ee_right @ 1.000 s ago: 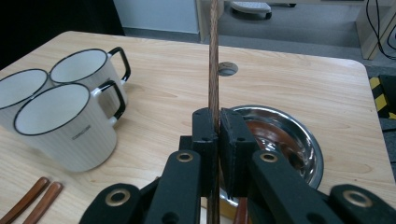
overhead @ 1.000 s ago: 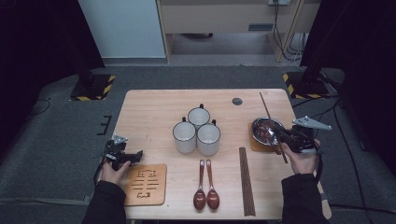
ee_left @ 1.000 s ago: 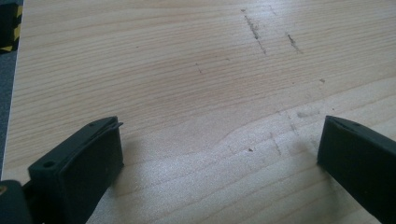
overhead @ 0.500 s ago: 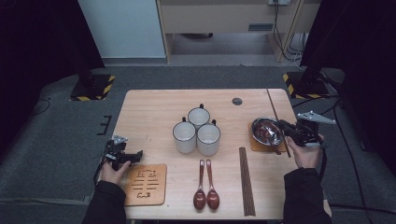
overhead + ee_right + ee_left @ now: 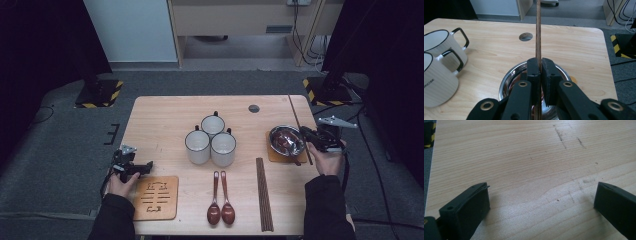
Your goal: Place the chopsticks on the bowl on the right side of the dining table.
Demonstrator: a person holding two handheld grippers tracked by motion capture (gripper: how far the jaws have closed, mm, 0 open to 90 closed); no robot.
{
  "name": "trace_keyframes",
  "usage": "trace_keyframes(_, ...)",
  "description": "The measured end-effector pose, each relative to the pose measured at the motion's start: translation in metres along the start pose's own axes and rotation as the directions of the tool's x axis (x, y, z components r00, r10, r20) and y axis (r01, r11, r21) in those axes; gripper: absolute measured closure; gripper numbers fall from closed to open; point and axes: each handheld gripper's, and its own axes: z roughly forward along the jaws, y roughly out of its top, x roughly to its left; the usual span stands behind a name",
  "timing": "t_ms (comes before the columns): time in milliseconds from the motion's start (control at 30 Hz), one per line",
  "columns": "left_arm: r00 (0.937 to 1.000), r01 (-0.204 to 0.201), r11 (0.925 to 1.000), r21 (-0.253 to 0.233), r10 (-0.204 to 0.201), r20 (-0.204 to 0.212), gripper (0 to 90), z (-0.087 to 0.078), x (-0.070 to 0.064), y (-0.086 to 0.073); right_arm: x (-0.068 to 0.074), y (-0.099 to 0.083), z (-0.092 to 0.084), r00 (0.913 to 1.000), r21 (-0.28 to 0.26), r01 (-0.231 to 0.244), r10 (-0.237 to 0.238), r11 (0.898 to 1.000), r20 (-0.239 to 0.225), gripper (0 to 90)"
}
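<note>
The right gripper (image 5: pixel 540 66) has its jaws clamped tight on a long dark wooden chopstick (image 5: pixel 299 126), which hangs over the shiny steel bowl (image 5: pixel 286 140) on its square cork mat (image 5: pixel 272 154) at the table's right edge. To set it down well, lower it level onto the pale wooden table (image 5: pixel 165 117), parallel to the chopsticks (image 5: pixel 264 192) lying near, before letting go. The left gripper (image 5: pixel 541 197) rests wide open and empty at the near left.

Left gripper (image 5: pixel 148 165) low at the table's near left edge, jaws wide apart, hand (image 5: pixel 121 183) behind it. Right gripper (image 5: pixel 540 65) raised, jaws clamped together, forearm reaching in from the near right.
</note>
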Motion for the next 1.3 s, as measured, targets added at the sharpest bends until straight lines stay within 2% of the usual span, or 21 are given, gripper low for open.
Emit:
trace_keyframes(533, 1.0, 0.0, 1.0, 0.0, 0.0, 0.0, 0.0, 0.0, 0.0, 0.0, -0.011, 0.001, 0.027, 0.9999, 0.014, -0.008, 0.008, 1.0, 0.006, 85.3)
trace_keyframes(667, 1.0, 0.0, 1.0, 0.0, 0.0, 0.001, 0.0, 0.0, 0.0, 0.0, -0.014, -0.003, 0.035, 0.9999, 0.034, 0.001, -0.002, 0.999, 0.012, 85.3)
trace_keyframes(1000, 1.0, 0.0, 1.0, 0.0, 0.0, 0.0, 0.0, 0.0, 0.0, 0.0, -0.021, -0.012, 0.049, 0.9994, 0.078, -0.02, 0.017, 0.997, 0.031, 85.3)
trace_keyframes(1300, 1.0, 0.0, 1.0, 0.0, 0.0, 0.0, 0.0, 0.0, 0.0, 0.0, -0.02, -0.019, 0.059, 0.9993, 0.124, -0.017, 0.013, 0.992, 0.036, 85.3)
